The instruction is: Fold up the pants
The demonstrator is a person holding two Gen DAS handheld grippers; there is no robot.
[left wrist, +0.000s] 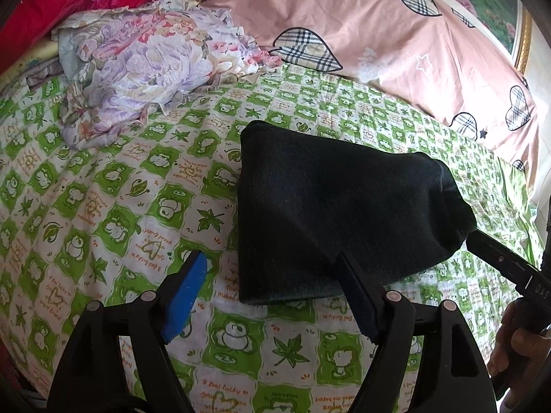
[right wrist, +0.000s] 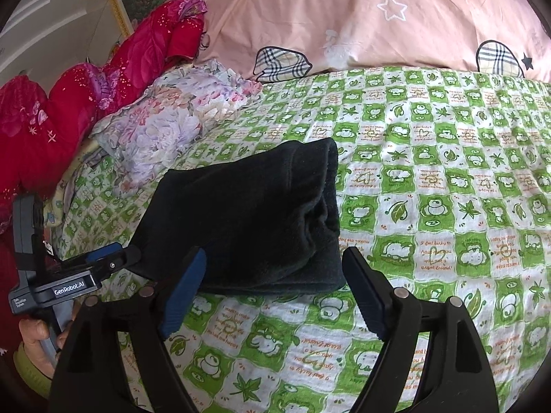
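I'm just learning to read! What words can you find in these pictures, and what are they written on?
"GenRobot.AI": white label on the left gripper, seen from the right wrist.
"DAS": on the right gripper, seen from the left wrist; more may be cut off.
"you are a great friend!" and "lucky to": orange writing on the green bedsheet; its other lines are too warped or upside down to read.
A small side label under GenRobot.AI: too tiny.
The dark pants show no words.

**Dark Pants on a Green Checked Sheet**

The folded pants (left wrist: pixel 330 213) are near-black, faintly greenish. The bedsheet (left wrist: pixel 113 206) is a green-and-white check with cartoon animals, maple leaves and orange lettering. The quilt (left wrist: pixel 378 34) is salmon pink with tartan hearts and white stars. The crumpled cloth (left wrist: pixel 137 72) carries lilac and pink flowers; the red blanket (right wrist: pixel 69 103) has magenta blooms. Blue pads (left wrist: pixel 186 296) line black fingers.
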